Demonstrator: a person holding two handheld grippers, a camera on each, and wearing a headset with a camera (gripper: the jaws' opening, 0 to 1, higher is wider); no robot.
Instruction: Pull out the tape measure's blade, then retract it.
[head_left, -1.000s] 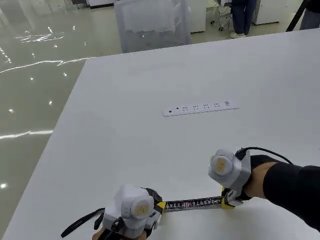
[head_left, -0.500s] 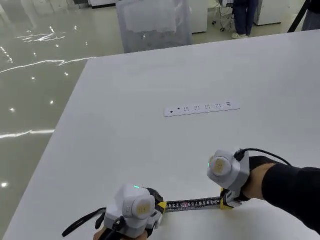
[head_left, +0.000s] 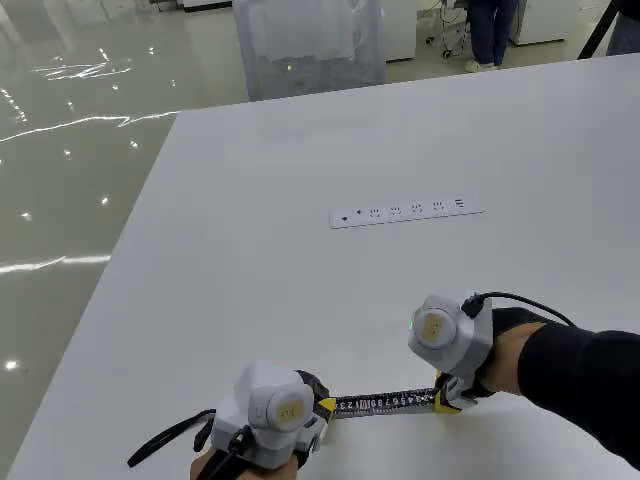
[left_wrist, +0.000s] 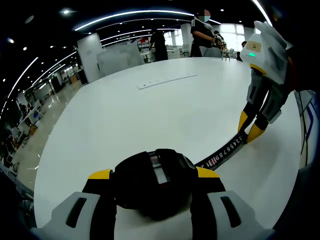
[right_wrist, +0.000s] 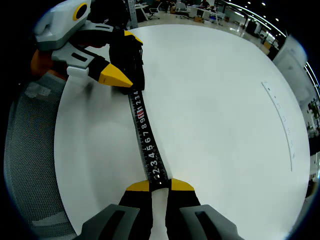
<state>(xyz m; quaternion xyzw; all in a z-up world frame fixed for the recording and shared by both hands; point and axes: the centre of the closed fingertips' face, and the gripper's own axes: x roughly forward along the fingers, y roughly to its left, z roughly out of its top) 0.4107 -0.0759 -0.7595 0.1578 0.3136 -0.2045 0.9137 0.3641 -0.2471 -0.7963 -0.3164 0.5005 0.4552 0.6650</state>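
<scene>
Since a second ago the right gripper (right_wrist: 160, 186) has edged slightly toward the left one, and the exposed stretch of blade (right_wrist: 146, 145) looks a touch shorter. Its yellow-tipped fingers (right_wrist: 137, 186) are pinched together on the blade's free end, with the printed numerals running away from them toward the case. The left gripper (left_wrist: 154, 173) has its fingers (left_wrist: 100, 175) spread only as wide as the tape measure (left_wrist: 150, 192), clamping the black case from both sides and pressing it onto the white workbench (head_left: 300, 250). The blade lies flat and straight on the surface between the two grippers. All of this sits close to the workbench's near edge, toward its left side; the left edge runs diagonally past the left gripper, with glossy floor (head_left: 70, 150) beyond it. Ahead, the surface is open as far as a white power strip (head_left: 405, 212) lying well apart, near the middle. A person (head_left: 490, 30) stands beyond the far edge.
</scene>
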